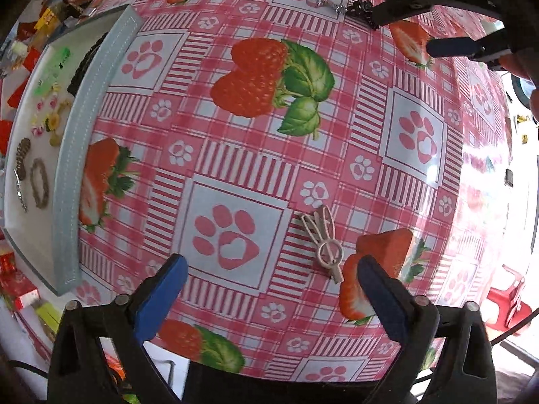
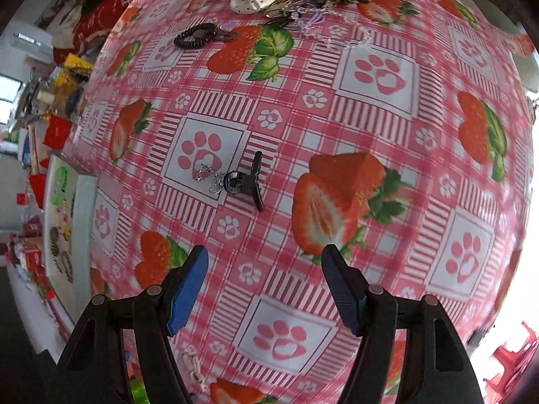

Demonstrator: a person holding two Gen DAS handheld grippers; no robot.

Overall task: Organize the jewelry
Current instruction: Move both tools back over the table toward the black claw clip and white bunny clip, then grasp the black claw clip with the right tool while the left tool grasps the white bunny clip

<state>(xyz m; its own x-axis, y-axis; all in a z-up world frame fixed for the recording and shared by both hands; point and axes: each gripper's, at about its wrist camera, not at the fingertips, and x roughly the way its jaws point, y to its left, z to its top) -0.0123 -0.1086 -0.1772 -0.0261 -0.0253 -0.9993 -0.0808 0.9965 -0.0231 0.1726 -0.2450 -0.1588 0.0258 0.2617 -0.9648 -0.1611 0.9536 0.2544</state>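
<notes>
Looks like we're in the pick-up phase here: both grippers are hanging over the table (image 1: pixel 337 155), the one with the strawberry-and-paw oilcloth, and nothing's been grabbed yet.

The left gripper (image 1: pixel 269 282) points pretty much straight down with its blue pads spread wide and nothing between them touching. A pale beige hair clip (image 1: pixel 324 243) lies flat on the cloth just ahead of the right-hand pad, not far from the table's near edge. My guess is that's its target, so it needs to shift over a bit so the clip sits between the pads, drop, then close.

The right gripper (image 2: pixel 266 269) is also parted, somewhat less wide, and empty. Ahead of it, mid-table, sits a black claw clip (image 2: pixel 247 181) touching a little silver chain piece (image 2: pixel 209 176).

The grey-rimmed tray (image 1: pixel 72 175) at the table's left edge already holds bracelets and small bits, so presumably everything ends up there. More hair stuff is heaped by the far edge.
</notes>
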